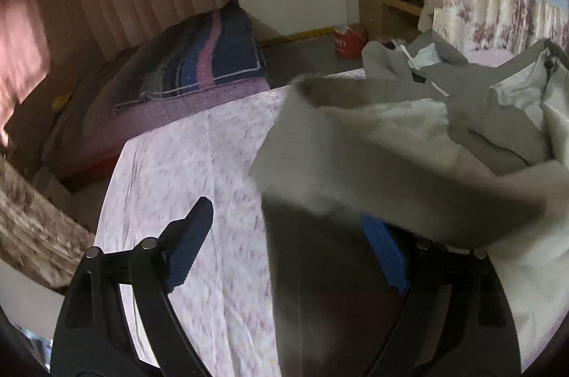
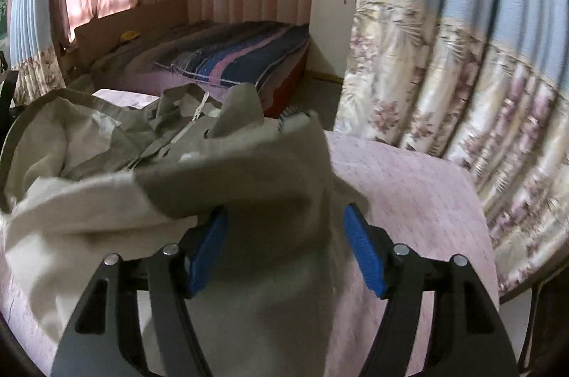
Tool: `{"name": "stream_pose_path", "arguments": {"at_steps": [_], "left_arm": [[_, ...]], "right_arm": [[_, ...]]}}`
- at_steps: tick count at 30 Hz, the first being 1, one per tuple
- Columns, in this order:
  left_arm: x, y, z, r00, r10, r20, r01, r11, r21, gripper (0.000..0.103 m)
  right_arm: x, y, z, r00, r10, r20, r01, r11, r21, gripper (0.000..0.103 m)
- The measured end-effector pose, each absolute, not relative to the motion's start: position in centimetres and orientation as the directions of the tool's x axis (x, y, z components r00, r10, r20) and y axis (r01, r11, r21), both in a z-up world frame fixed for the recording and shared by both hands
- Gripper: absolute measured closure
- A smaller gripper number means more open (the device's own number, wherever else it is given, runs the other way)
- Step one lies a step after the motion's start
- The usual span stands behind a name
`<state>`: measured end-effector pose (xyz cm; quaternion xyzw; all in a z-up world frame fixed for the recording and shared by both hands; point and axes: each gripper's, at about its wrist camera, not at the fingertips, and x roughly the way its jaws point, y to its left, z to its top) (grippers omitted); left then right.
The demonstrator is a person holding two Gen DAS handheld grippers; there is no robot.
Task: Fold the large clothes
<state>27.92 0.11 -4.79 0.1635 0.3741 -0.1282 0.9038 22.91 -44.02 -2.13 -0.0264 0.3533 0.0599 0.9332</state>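
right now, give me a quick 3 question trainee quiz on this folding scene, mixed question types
1. True or false: the right gripper has its jaws clamped shut on the grey jacket.
2. Multiple choice: what does the jacket lie on? A) a bare wooden floor B) a pink flowered sheet C) a green rug
3. Fill in: in the left wrist view, the left gripper has one blue pad fully in view, and the other is partly covered by ____.

Key
1. False. The jaws stand apart; cloth lies between the pads but they do not pinch it.
2. B
3. the jacket's cloth
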Motion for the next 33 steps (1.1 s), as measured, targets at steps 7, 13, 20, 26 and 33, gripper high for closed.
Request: {"name": "stream_pose_path", "arguments": {"at_steps": [7,13,20,26,33], "left_arm": [[32.1,-1.4,-5.5,0.613,-0.183,-0.769,0.412,0.904,0.113,0.033],[33.8,-0.2,-6.9,0.612,-0.176,-0.771,0.327,0.944,0.044,0.103],[33.8,1.7,-1.5,0.782,-0.129,-0.609,0.183,0.983,0.027,0.103],[36.8,1.3,1.4,0.821,-0.083,-0.565,0.101,0.995,0.001,0.103],[43.6,1.9,-4.3,0.676,0.11,-0.728,-0.093,0.994,0.064,0.101]], "right_arm": [[26.4,-44.5,-3.6,0.702,0.151,-0.696,-0.152,0.987,0.061,0.087],[25.5,-45.7,-3.1,0.771,0.107,-0.627,-0.086,0.994,0.064,0.101],[24.4,-47.5,2.3,0.902,-0.025,-0.431,0.047,0.998,0.04,0.102],[28.9,-49.5,2.6,0.868,-0.055,-0.493,0.132,0.984,0.122,0.102],[36.0,-52.1,-4.0,0.659,-0.14,-0.739,0.349,0.927,0.136,0.091]]}}
